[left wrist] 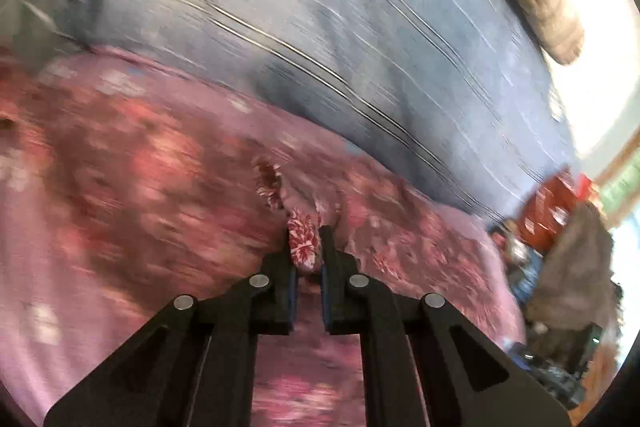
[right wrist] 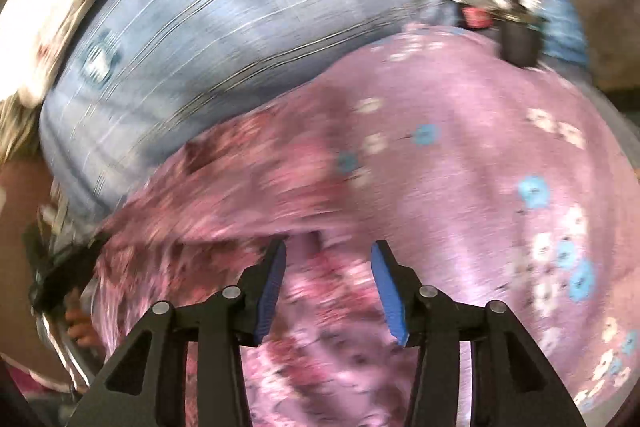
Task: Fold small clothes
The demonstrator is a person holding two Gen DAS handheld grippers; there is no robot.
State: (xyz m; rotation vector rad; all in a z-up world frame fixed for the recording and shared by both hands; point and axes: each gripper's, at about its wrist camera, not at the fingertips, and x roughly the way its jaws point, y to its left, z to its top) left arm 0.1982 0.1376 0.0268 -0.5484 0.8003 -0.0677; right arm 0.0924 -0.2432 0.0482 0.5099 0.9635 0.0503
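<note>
Left hand-held gripper [left wrist: 306, 243] — we find its black jaws drawn nearly together and clenched on a bunched fold of the garment [left wrist: 160, 187], a red-and-white floral cloth. The pinched fold stands up between the fingers [left wrist: 329, 247], and the rest of the cloth spreads away to the left and below, blurred.

Right hand-held gripper [right wrist: 328, 259] — we find its jaws standing partly apart, the blue pads [right wrist: 274, 291] showing on their inner faces. Nothing is pressed between them. The garment [right wrist: 460, 155] lies under and beyond the tips; whether the tips touch it we cannot tell through the blur.

Garment — in the right wrist view we see a pink-lilac cloth with small blue and white flowers on its right part and a darker red floral print on its left part. It lies spread over a sheet [right wrist: 224, 27], light blue with thin stripes, which fills the upper part of both views [left wrist: 360, 47].

Surroundings — we note a red item [left wrist: 556, 207] and some mixed clutter at the right edge of the left wrist view, too blurred to name. In the right wrist view a small dark object [right wrist: 520, 45] sits at the far edge of the garment.
</note>
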